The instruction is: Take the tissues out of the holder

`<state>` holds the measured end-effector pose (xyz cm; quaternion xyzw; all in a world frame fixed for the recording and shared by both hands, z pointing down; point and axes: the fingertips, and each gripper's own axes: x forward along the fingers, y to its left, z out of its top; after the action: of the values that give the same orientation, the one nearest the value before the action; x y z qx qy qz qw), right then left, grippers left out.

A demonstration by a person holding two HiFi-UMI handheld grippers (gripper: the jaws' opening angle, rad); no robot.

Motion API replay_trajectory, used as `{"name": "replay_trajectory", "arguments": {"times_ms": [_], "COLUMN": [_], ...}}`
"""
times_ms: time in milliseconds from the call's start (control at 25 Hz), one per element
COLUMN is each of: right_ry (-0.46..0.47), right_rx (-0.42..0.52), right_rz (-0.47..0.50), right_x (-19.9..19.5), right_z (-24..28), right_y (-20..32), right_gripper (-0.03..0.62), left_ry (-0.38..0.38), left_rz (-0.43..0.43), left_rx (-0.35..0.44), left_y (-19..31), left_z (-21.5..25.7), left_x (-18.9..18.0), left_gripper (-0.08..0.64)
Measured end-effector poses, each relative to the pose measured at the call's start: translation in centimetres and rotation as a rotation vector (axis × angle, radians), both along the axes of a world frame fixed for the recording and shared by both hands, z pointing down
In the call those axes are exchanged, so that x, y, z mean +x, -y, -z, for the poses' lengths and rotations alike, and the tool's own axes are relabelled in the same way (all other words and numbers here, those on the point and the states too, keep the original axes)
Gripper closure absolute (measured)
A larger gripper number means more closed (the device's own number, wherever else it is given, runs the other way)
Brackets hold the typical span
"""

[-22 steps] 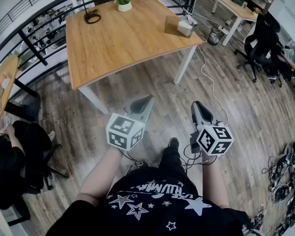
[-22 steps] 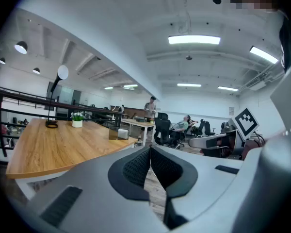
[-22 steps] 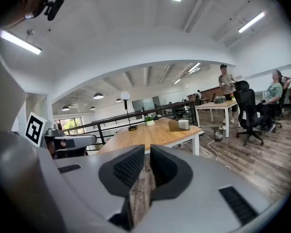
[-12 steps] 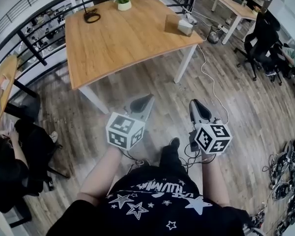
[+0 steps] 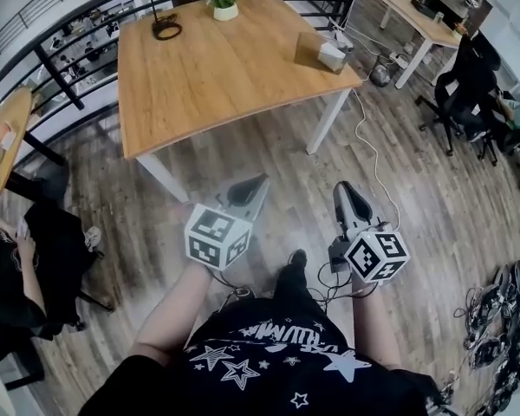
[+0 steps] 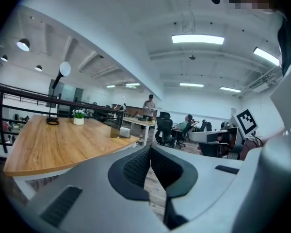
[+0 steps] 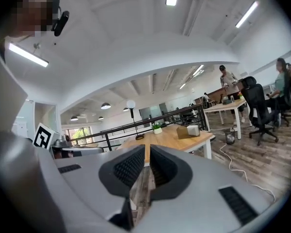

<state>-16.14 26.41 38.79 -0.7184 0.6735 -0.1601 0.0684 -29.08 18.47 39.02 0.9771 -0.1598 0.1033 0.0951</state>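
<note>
Left gripper (image 5: 256, 183) and right gripper (image 5: 344, 189) hang over the wooden floor, well short of the tabletop (image 5: 208, 68), each with its jaws pressed together on nothing. Farther off, the tissue holder (image 5: 316, 48) stands by the tabletop's right corner, tissues (image 5: 334, 56) inside it. A one-sided tug would likely drag the holder along, perhaps over that near edge.

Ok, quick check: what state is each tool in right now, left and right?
Left tool: closed, jaws together, holding nothing.
Right tool: closed, jaws together, holding nothing.
</note>
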Motion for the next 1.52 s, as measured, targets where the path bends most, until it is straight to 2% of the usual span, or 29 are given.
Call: {"name": "replay_trajectory", "arguments": {"times_ms": [200,560,920,1280,1520], "right_ry": [-0.003,-0.039,-0.032,-0.015,0.013], "right_rx": [0.017,0.033,0.035,0.038,0.016], "right_rz": [-0.017,-0.011,0.014,0.059,0.068], "right_x": [3.7,12.4,20.6,25.4,27.1], "right_z": [-0.1,0.0,-0.3,-1.0,-2.4], "right_y": [0.7,2.8,5.5,6.5,7.0], "right_gripper": [0.552,0.551,0.551,0.551,0.552], "left_ry": [0.022,0.032,0.024,0.024,0.04], "left_rz": [0.006,-0.007,0.041,0.108,0.128], "left_rx": [0.006,0.024,0.03,0.043,0.043], "left_y": [0.9,2.4,5.1,6.4,6.4], "left_z": [-0.1,0.7,0.7,0.4,-0.1], "left_x": [3.1,11.8,19.6,23.7,24.8], "left_gripper": [0.545,0.545,0.545,0.545,0.545]}}
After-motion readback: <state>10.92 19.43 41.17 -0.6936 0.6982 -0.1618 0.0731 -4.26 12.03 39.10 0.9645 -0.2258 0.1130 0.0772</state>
